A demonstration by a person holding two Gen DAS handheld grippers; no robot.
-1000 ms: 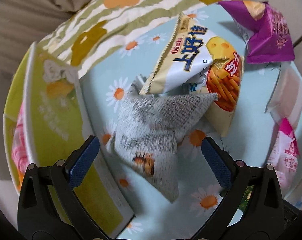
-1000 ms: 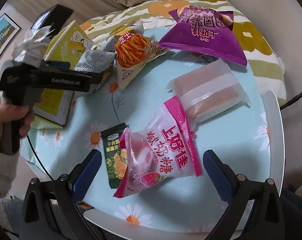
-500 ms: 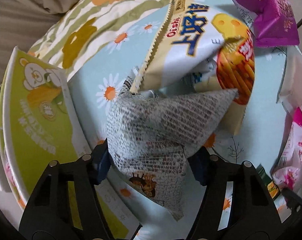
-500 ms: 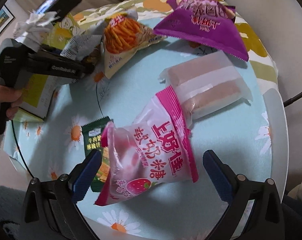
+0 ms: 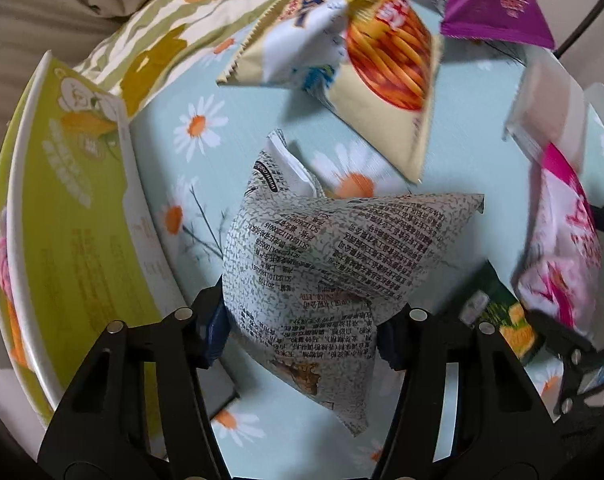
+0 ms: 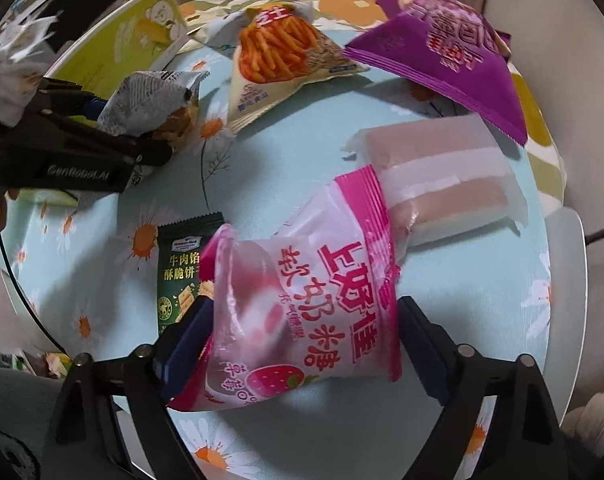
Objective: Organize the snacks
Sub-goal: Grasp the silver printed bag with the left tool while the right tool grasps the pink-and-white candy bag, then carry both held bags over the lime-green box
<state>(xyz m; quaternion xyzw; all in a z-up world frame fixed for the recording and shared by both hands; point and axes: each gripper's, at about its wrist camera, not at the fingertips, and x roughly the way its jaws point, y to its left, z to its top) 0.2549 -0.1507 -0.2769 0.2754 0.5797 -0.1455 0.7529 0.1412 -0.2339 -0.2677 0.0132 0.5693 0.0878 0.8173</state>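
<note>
A newsprint-patterned snack bag (image 5: 342,248) sits between the blue pads of my left gripper (image 5: 302,328). The jaws are closing, both pads press its sides, and it hangs tilted above the daisy tablecloth. In the right wrist view the same bag (image 6: 150,100) shows at the far left, in the black gripper. A pink strawberry candy bag (image 6: 322,280) lies on the table between the fingers of my right gripper (image 6: 304,332). Those jaws are closing around it. The left pad meets the bag's edge, the right pad stands just beside it, and the bag is not squeezed.
On the round table (image 6: 482,300) lie a yellow bag of orange sticks (image 6: 278,60), a purple bag (image 6: 442,52), a clear pack of pink and white bars (image 6: 442,176) and a dark green cracker packet (image 6: 178,272). A green-yellow box (image 5: 70,208) stands at the left edge.
My left gripper closed on the newsprint bag and carried it away from the yellow stick bag. My right gripper sank over the pink bag and its jaws narrowed.
</note>
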